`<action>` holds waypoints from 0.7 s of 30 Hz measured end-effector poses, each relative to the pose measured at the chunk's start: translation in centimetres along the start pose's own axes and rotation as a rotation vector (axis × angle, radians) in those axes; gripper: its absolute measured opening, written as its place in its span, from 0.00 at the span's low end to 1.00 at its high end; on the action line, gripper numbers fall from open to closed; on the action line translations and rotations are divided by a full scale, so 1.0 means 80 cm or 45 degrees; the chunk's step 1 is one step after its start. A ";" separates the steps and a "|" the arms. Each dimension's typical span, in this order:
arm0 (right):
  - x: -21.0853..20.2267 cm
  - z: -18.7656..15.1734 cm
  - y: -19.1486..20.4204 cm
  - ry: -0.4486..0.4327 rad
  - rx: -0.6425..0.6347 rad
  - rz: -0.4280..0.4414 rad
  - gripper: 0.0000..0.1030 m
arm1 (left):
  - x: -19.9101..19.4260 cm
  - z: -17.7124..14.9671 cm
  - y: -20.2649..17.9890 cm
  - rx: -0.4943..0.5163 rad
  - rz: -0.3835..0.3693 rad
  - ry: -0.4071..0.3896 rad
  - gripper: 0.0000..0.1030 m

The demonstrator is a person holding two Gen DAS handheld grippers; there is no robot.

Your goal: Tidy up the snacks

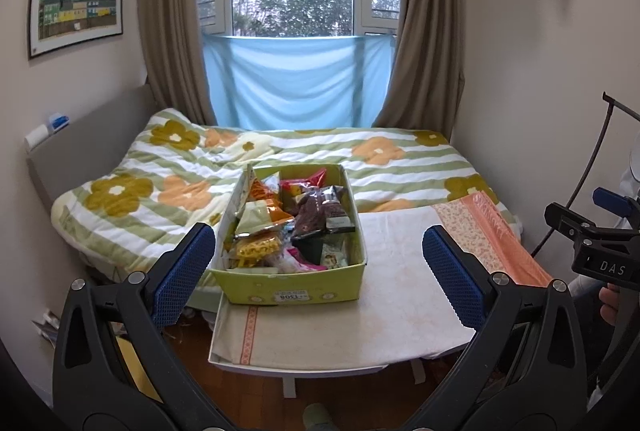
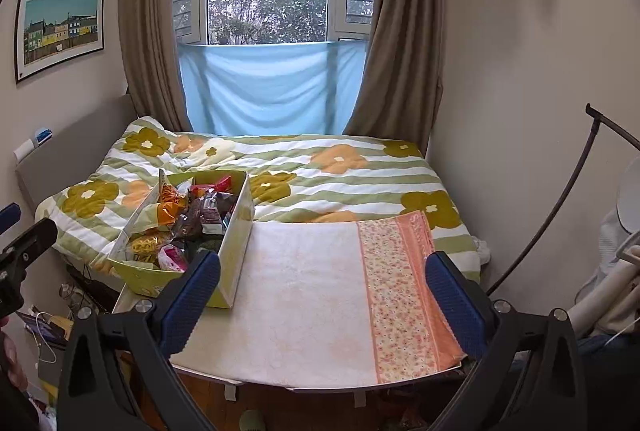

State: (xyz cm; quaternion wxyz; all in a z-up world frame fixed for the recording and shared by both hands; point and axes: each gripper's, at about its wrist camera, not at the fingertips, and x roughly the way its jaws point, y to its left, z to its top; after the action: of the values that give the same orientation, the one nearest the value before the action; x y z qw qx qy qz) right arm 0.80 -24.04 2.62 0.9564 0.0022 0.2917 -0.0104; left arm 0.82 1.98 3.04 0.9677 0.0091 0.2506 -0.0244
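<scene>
A yellow-green cardboard box (image 1: 288,287) full of snack packets (image 1: 316,215) stands on the left part of a small cloth-covered table (image 1: 392,311). In the right wrist view the same box (image 2: 236,243) sits at the table's left edge, with orange, brown and pink packets (image 2: 200,215) inside. My left gripper (image 1: 320,271) is open, held back from the table's near edge, its blue pads on either side of the box in view. My right gripper (image 2: 324,295) is open too, over the bare cloth (image 2: 304,303) right of the box. Neither holds anything.
Behind the table lies a bed with a flowered green-striped duvet (image 2: 320,171). A window with brown curtains (image 1: 168,31) and a blue cloth (image 1: 296,79) is beyond. A dark curved stand (image 2: 560,199) rises at the right. Wooden floor (image 1: 192,351) and clutter (image 2: 48,327) lie left below.
</scene>
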 end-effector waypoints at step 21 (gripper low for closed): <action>-0.008 -0.002 -0.015 -0.020 0.026 0.013 0.99 | 0.002 0.007 -0.006 0.014 0.016 -0.002 1.00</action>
State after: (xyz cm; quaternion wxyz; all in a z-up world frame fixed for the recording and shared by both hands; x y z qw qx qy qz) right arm 0.12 -25.24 2.83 0.9586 0.0136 0.2842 -0.0084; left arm 1.25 1.48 3.47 0.9680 0.0159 0.2496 -0.0195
